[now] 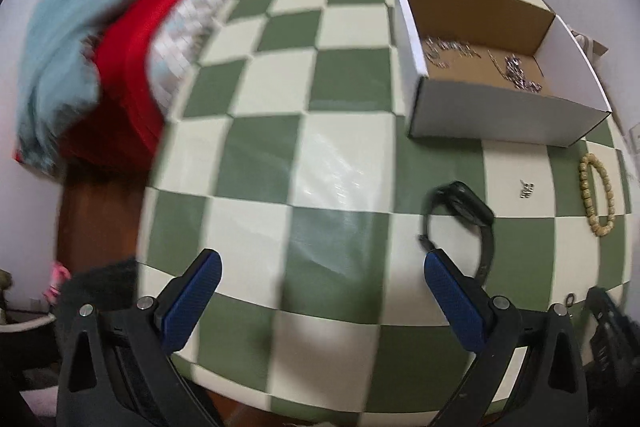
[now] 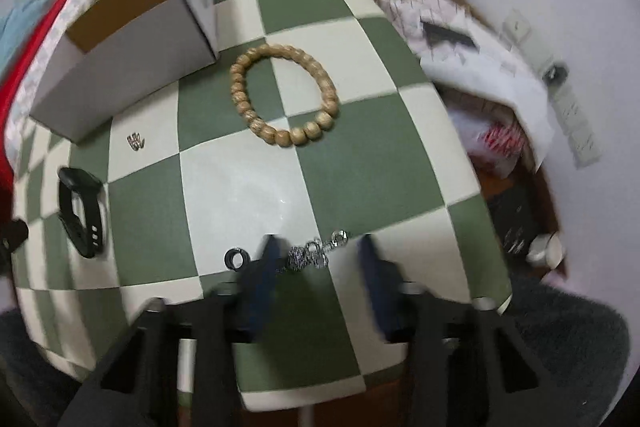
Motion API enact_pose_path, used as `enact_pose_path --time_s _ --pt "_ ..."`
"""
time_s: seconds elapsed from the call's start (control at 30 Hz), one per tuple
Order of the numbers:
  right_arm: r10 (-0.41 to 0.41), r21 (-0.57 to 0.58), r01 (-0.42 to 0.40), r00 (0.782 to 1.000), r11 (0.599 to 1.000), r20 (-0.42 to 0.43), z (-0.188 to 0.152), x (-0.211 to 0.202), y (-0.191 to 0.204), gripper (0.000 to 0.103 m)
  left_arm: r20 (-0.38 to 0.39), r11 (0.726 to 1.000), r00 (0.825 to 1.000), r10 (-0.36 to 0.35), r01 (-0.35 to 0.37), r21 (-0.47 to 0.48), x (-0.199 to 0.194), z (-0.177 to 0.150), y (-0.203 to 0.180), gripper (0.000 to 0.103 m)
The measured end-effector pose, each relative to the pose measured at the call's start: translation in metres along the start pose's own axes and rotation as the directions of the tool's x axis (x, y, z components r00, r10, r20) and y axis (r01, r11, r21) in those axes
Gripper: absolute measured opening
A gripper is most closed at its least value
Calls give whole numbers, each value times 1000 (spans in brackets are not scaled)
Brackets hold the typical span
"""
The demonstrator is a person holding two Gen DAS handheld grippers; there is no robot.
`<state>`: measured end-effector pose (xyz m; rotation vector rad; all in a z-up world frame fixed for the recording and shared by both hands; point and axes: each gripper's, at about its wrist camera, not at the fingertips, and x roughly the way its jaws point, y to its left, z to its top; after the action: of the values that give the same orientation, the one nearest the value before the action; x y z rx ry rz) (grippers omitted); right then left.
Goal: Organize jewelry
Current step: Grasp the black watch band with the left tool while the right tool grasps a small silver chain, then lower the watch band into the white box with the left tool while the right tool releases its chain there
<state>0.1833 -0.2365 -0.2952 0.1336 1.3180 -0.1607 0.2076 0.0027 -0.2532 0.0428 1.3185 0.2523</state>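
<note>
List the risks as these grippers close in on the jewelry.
The thin silver chain sits off-centre between the right gripper's open fingers, so a pinch may catch only one end. The small black ring beside one finger could be knocked away. The left gripper's finger overlaps the black watch strap and might shove it.

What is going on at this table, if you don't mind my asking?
A person is sorting jewelry with two handheld claws. The right claw points down over a silver chain, jaws open on either side of it. The left claw, open and empty, hangs beside a black watch. A bead bracelet lies loose; the white box already holds silver pieces.
</note>
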Motion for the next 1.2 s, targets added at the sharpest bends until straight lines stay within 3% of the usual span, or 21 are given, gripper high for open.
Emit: enact_pose_path --time_s 0.1,0.2,0.3,0.33,0.37,0.5,0.73,1.2 --pt "6 1 -6 1000 1000 3 0 -1 -3 7 -62 998 996 -65 64 -17 16 3 -8 100" --pt "20 43 -20 1000 999 2 4 -1 -17 7 -99 994 989 -111 111 -10 30 6 -18 80" --pt "47 83 -47 999 995 3 6 0 -28 7 -96 987 983 -159 160 4 35 5 -27 45" --pt "51 88 -52 999 995 6 9 -1 -31 7 -77 987 984 -160 162 16 33 5 -29 30" --pt "60 97 -61 998 993 10 10 -2 -33 7 -71 986 984 -162 165 35 31 5 -32 7" --pt "95 112 -99 995 989 40 14 -14 -35 7 -47 987 992 -120 125 100 28 0 -39 4" --pt "84 38 -87 993 995 88 20 -35 -13 7 29 987 998 -52 47 151 10 -20 -38 3" --pt "92 -89 -79 984 993 156 19 -67 28 7 140 986 986 -89 67 155 -50 -20 -16 3"
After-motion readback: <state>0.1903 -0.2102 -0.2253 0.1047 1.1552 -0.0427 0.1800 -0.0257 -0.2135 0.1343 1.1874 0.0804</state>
